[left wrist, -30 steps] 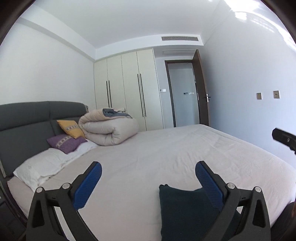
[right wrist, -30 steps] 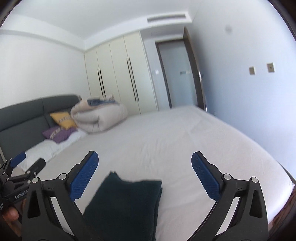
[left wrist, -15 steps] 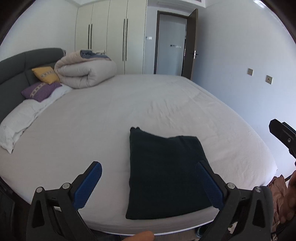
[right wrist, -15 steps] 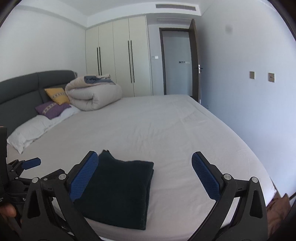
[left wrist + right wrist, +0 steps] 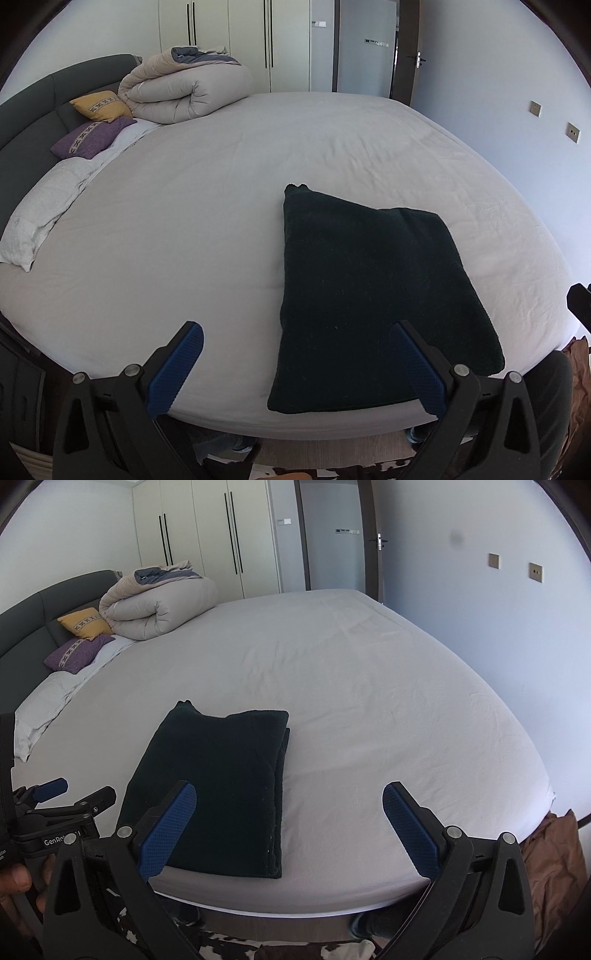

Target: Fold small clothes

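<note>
The wide bed under its pale grey fitted sheet fills both views. A dark green folded fleece garment lies flat at its near edge, toward five o'clock. The left gripper and right gripper hover above it, jaws spread wide, empty.

A dark, nearly black garment of thick, fuzzy knit lies folded into a flat rectangle on the bed, close to its near edge and toward the near right corner. Its long side runs away from that edge. In the right wrist view the folded garment shows stacked layers along its right side, and a small nub of fabric sticks up at its far left corner.
</note>
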Demonstrator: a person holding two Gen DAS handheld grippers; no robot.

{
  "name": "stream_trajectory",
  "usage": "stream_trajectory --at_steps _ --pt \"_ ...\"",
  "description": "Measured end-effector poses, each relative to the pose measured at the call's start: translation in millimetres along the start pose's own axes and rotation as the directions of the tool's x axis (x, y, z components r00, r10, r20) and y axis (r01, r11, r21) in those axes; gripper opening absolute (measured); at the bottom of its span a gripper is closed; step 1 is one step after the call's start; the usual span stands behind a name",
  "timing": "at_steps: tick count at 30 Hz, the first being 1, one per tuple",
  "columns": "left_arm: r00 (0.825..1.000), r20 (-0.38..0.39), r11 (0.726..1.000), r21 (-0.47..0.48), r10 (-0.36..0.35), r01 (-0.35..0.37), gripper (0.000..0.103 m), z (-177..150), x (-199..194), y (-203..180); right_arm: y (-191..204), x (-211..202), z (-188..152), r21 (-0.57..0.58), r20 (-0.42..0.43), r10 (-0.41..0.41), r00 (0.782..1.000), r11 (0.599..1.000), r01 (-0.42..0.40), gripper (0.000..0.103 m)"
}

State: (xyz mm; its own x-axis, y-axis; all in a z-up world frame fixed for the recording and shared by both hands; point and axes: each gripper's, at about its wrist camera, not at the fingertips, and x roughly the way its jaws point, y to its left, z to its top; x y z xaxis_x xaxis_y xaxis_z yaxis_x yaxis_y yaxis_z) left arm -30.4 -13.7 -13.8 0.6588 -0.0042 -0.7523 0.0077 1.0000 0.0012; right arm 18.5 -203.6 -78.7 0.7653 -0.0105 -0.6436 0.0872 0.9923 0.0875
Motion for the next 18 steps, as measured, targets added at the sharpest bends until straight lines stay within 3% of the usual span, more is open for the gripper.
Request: stream_trajectory --at_steps 18 --pt "0.999 -0.038 1.000 -0.005 0.005 -0.005 0.103 -4.2 11.1 1.3 4.5 22.8 -5.8 -0.037 -0.064 0.009 0.998 0.999 -0.011 0.103"
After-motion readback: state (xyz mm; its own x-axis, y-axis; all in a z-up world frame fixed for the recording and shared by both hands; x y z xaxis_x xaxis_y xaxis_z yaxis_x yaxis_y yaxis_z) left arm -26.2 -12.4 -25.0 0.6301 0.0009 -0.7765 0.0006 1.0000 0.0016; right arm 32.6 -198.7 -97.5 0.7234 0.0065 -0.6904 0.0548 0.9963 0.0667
